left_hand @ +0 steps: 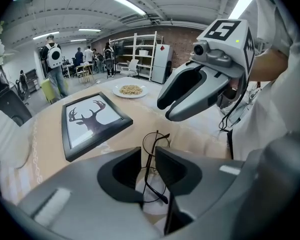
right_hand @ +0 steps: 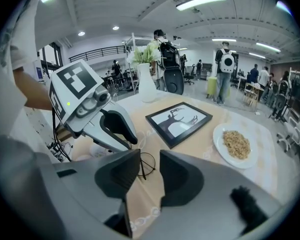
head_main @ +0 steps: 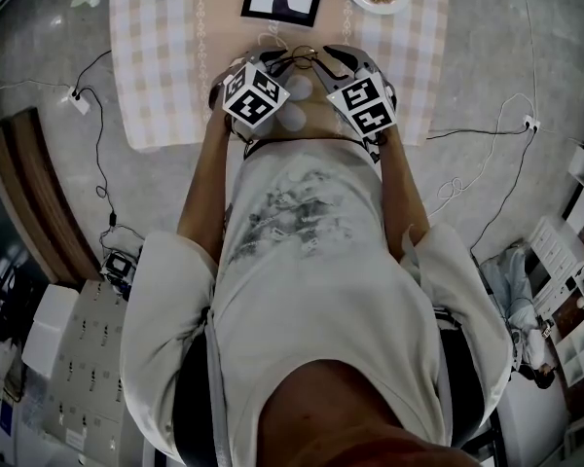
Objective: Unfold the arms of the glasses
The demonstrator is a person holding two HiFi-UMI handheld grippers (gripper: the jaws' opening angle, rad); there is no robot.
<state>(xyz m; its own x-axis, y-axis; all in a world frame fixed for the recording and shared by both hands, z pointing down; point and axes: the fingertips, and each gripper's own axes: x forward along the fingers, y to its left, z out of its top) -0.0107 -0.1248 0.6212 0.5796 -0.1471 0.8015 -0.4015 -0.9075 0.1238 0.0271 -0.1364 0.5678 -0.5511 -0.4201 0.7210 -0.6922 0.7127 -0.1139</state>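
I note the table, cloth-covered, with the framed deer picture lying flat on it. My right gripper stands with jaws apart, gripping nothing. My left gripper is clamped on the glasses between the two grippers, near the picture.

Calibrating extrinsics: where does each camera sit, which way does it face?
Head view: on the head, steeply down; torso, left gripper, right gripper, table.
Left gripper view: on it, along its jaws at the glasses; right gripper shows.
Right gripper view: on it, toward deer picture, plate; left gripper shows.
All share glasses, deer picture.
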